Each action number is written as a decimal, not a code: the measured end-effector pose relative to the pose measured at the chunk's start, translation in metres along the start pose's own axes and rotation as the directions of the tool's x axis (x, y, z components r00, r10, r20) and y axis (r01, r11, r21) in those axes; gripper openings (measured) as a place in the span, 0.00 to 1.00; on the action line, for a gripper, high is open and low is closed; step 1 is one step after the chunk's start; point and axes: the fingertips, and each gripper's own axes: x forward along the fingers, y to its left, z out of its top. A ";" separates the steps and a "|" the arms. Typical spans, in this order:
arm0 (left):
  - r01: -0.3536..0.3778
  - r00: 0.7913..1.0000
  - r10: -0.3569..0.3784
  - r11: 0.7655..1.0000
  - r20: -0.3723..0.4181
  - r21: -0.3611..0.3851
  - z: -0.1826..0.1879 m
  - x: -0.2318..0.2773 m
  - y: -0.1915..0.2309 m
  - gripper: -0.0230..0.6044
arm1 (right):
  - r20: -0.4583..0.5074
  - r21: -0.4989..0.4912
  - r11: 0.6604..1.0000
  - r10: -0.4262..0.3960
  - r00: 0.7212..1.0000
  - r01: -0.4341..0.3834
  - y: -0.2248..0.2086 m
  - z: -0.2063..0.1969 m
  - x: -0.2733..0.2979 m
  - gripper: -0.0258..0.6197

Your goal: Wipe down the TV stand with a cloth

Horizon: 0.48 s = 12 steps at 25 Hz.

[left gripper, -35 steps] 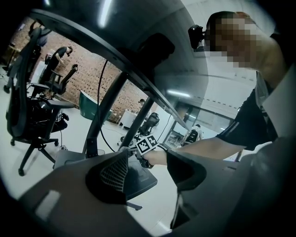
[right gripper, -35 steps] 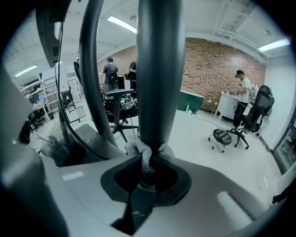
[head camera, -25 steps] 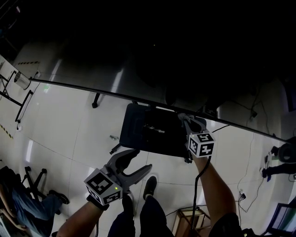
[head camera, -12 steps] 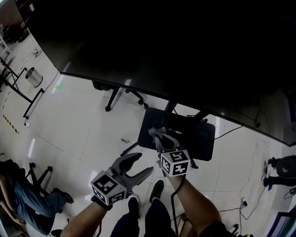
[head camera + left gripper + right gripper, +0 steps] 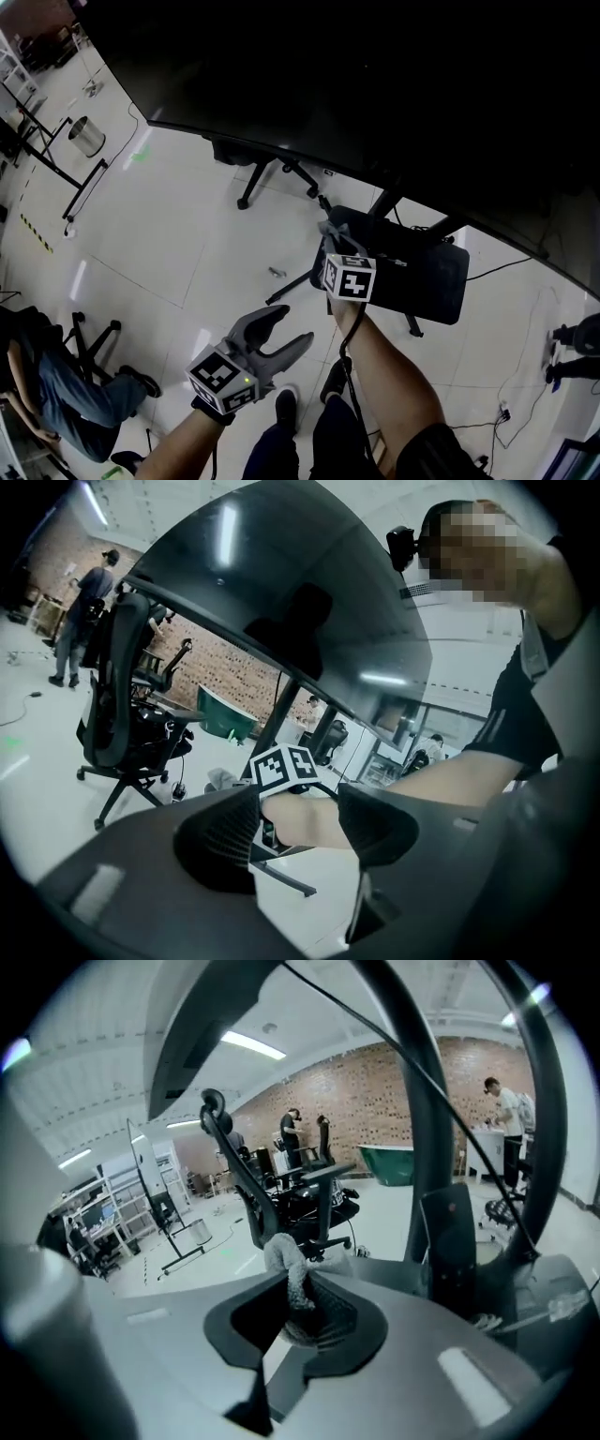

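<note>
Your right tongs (image 5: 302, 1309) are clamped on the grey cloth (image 5: 284, 1265), bunched by the edge of the TV stand (image 5: 422, 272) and its dark base plate. The cloth looks soft, light and floppy, so a thick fold is probably the best place to pinch. Your left tongs (image 5: 295, 829) gape with nothing between them. No readable writing shows, only square markers.

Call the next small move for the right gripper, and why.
Probably lower the right gripper so the cloth presses onto the stand's black base: its jaws are shut on the cloth, at the base's edge. The left gripper is open and empty.
</note>
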 end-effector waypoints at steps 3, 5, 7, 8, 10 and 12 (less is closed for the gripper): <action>-0.012 1.000 0.012 1.000 0.018 -0.024 0.001 0.002 0.010 0.49 | -0.046 0.090 0.995 -0.044 0.998 0.048 -0.017 -0.005 0.025 0.11; -0.014 1.000 0.015 0.999 0.023 -0.035 0.001 0.004 0.018 0.49 | -0.070 0.101 0.991 -0.077 0.995 0.084 -0.026 -0.007 0.041 0.11; -0.017 1.000 0.018 0.999 0.024 -0.042 -0.003 0.007 0.027 0.49 | -0.087 0.093 0.989 -0.104 0.991 0.112 -0.031 -0.004 0.056 0.11; -0.020 0.999 0.021 0.999 0.024 -0.047 -0.006 0.009 0.030 0.49 | -0.095 0.085 0.989 -0.113 0.989 0.121 -0.033 -0.002 0.064 0.11; -0.024 0.999 0.026 0.998 0.022 -0.058 -0.010 0.014 0.034 0.49 | -0.111 0.068 0.987 -0.135 0.985 0.143 -0.039 0.002 0.076 0.11; -0.028 0.999 0.029 0.997 0.020 -0.069 -0.013 0.020 0.038 0.49 | -0.137 0.064 0.983 -0.160 0.978 0.170 -0.046 0.001 0.086 0.11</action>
